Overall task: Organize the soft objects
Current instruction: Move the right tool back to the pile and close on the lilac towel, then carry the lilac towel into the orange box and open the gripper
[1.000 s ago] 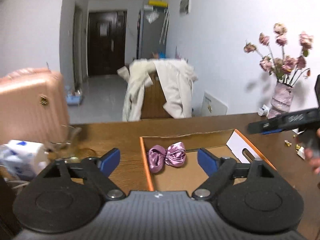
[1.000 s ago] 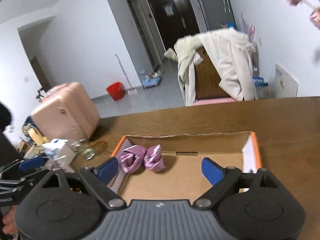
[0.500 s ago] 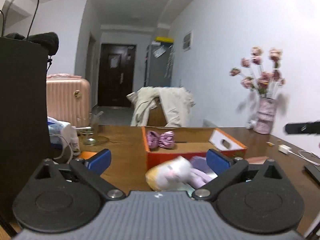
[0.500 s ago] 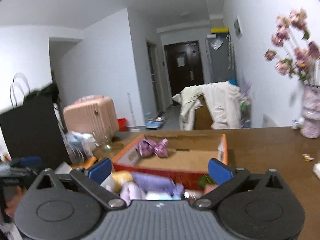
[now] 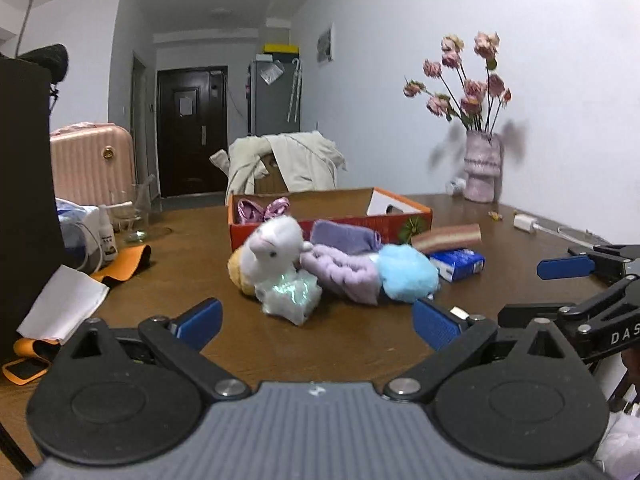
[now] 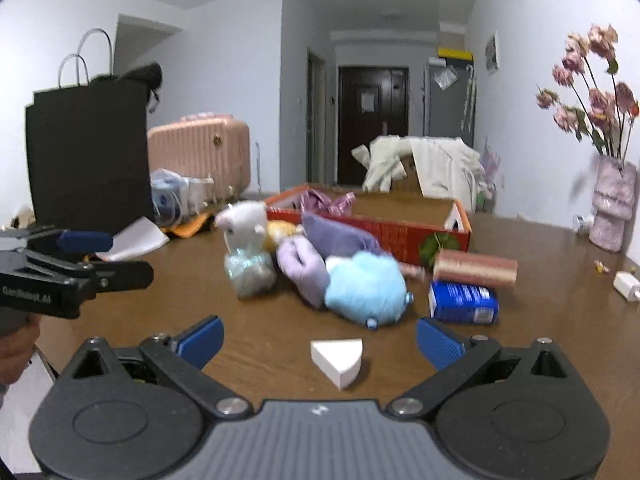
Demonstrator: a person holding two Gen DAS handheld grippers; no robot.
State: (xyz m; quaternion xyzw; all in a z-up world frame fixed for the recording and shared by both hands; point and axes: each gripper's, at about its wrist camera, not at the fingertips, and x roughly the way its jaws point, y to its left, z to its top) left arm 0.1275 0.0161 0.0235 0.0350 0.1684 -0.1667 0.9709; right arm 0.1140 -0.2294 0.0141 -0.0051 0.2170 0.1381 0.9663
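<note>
A pile of soft things lies on the brown table before an orange cardboard box (image 5: 400, 222) (image 6: 404, 232): a white plush toy (image 5: 272, 250) (image 6: 244, 220), a shimmery puff (image 5: 290, 294) (image 6: 250, 274), a lilac knit piece (image 5: 348, 270) (image 6: 304, 270), a purple cloth (image 5: 344, 236) (image 6: 340, 236) and a light blue plush (image 5: 406, 274) (image 6: 366, 286). A purple satin bow (image 5: 262, 208) (image 6: 328, 202) lies inside the box. My left gripper (image 5: 316, 320) is open and empty, short of the pile. My right gripper (image 6: 320, 336) is open and empty over a white wedge (image 6: 338, 360).
A blue packet (image 5: 458, 264) (image 6: 464, 302) and a striped roll (image 5: 446, 236) (image 6: 474, 268) lie right of the pile. A flower vase (image 5: 482, 170) (image 6: 612, 208) stands far right. A black bag (image 6: 88, 156), tissues (image 6: 172, 198), a glass (image 5: 138, 216) and orange straps (image 5: 124, 258) crowd the left side.
Both grippers pulled back from above the box and dropped low toward the table's near edge. The pile of soft things in front of the box came into view.
</note>
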